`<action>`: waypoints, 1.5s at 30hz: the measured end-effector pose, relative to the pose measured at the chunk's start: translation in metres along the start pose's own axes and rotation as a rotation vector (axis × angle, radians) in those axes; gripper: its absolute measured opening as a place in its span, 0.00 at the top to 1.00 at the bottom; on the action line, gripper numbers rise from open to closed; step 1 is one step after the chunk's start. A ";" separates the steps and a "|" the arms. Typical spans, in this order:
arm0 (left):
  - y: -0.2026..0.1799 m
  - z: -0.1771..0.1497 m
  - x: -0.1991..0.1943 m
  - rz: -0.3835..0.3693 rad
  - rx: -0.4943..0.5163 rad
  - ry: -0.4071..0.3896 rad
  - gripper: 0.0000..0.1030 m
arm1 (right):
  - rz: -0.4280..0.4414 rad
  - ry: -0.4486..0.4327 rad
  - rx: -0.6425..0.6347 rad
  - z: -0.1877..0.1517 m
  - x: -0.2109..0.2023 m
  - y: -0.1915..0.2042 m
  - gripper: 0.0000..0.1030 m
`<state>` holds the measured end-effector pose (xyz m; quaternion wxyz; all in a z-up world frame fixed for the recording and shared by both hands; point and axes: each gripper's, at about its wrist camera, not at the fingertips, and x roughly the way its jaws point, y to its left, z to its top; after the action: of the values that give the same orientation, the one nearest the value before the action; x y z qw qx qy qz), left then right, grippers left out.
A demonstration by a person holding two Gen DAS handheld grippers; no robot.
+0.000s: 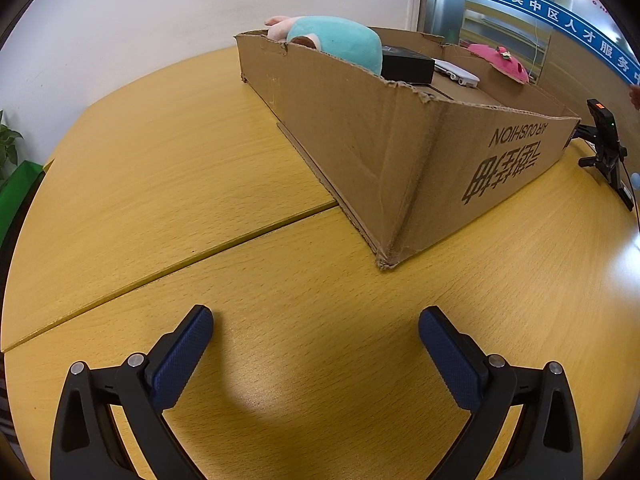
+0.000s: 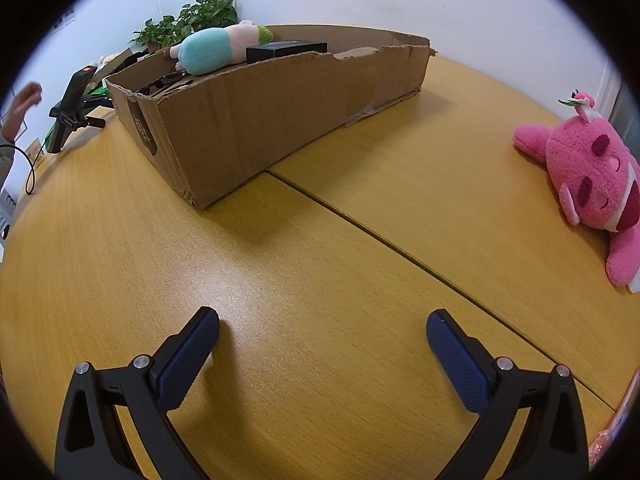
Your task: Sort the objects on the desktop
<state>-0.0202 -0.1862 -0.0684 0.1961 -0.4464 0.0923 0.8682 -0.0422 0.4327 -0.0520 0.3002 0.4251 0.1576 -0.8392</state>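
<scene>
The table is showing a smooth wood-grain top with a soft sheen. The box is looking like matt, rough-edged corrugated cardboard. The pink toy is showing fluffy plush cloth; the gripper pads are wearing textured blue rubber.

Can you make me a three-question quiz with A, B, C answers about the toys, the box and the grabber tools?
1. Where is the pink plush?
A in the box
B on the table
C in a tool

2. What colour is the plush in the box?
A teal
B red
C black

3. How is the right tool?
A shut on a toy
B open
C shut, holding nothing

Answers:
1 B, it lies on the table, apart from the box.
2 A, its teal body shows above the box wall.
3 B, its fingers stand wide with only table between.
</scene>
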 end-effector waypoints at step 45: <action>0.006 -0.002 -0.002 0.003 -0.001 -0.004 0.00 | -0.001 0.000 -0.001 0.001 -0.001 0.000 0.00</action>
<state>-0.0205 -0.1932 -0.0682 0.1949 -0.4446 0.0918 0.8695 -0.0425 0.4326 -0.0507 0.2999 0.4248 0.1581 -0.8394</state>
